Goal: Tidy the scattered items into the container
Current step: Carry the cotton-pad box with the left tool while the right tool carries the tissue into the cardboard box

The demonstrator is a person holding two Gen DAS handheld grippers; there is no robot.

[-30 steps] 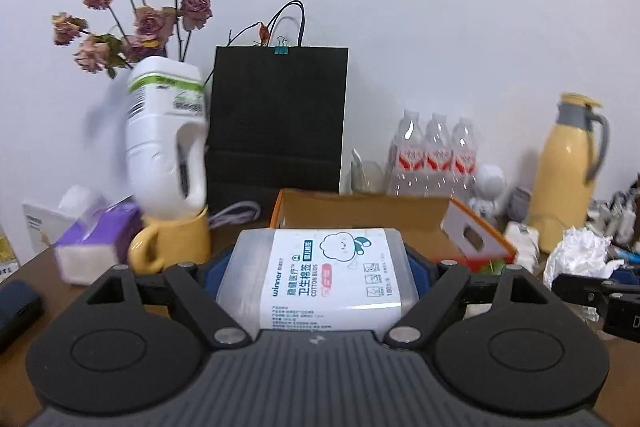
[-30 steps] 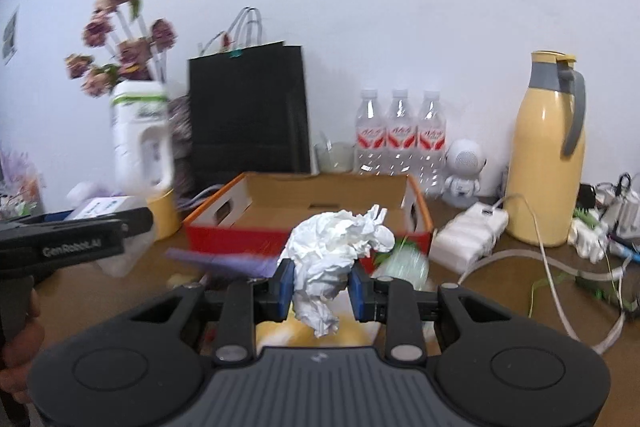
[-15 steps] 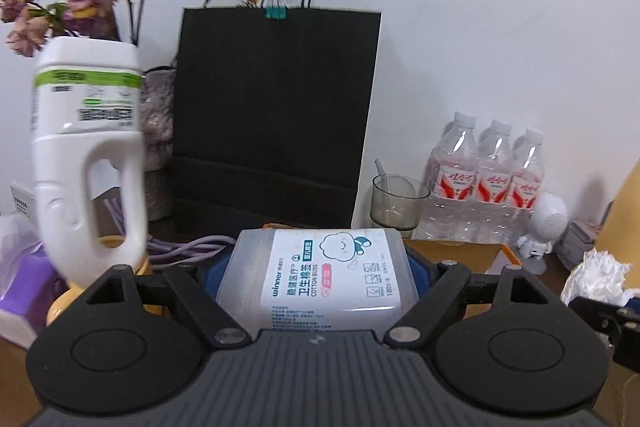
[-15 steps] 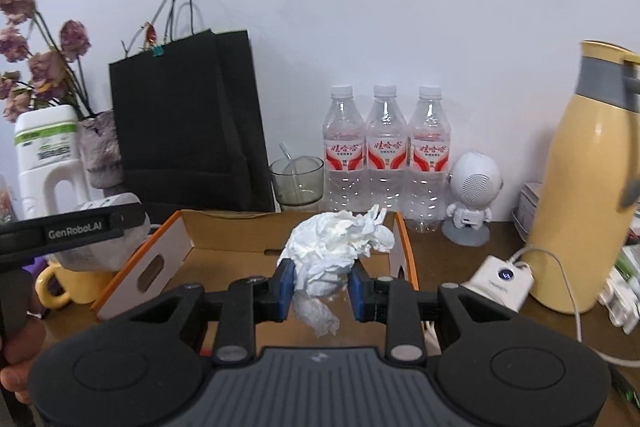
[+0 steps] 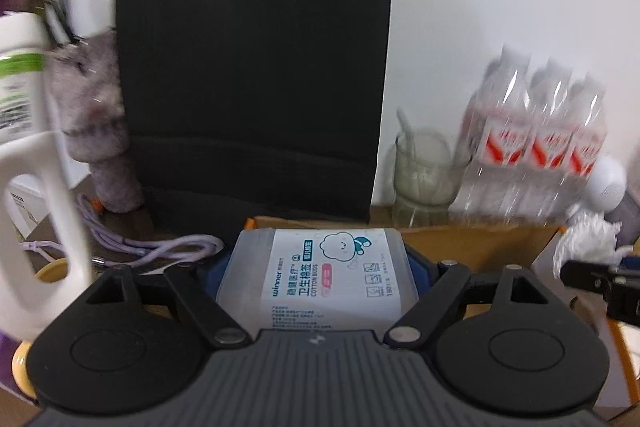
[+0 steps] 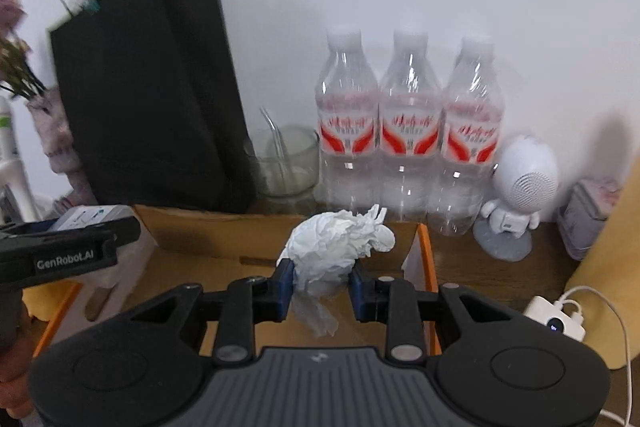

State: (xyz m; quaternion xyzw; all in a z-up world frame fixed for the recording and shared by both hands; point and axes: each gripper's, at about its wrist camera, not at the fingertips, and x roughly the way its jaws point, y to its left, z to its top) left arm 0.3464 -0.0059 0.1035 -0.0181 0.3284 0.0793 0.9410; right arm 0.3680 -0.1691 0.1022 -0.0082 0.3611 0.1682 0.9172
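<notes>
My left gripper [image 5: 320, 267] is shut on a clear box of cotton buds [image 5: 320, 279] with a white label, held over the near left part of the cardboard box [image 5: 472, 239]. My right gripper [image 6: 322, 291] is shut on a crumpled white tissue [image 6: 340, 243] and holds it above the open orange-edged cardboard box [image 6: 224, 231]. The tissue also shows at the right in the left wrist view [image 5: 584, 243]. The left gripper and its cotton bud box show at the left in the right wrist view [image 6: 72, 247].
A black paper bag [image 6: 148, 87] stands behind the box, with a glass cup [image 6: 286, 163], three water bottles [image 6: 408, 131] and a white robot figure [image 6: 520, 195] along the wall. A white jug [image 5: 28, 167] and purple cable [image 5: 160, 247] lie left. A white charger [image 6: 556, 319] lies right.
Both grippers have moved forward toward the wall, over the cardboard box, each keeping its hold. The bag, cup and bottles look larger and closer.
</notes>
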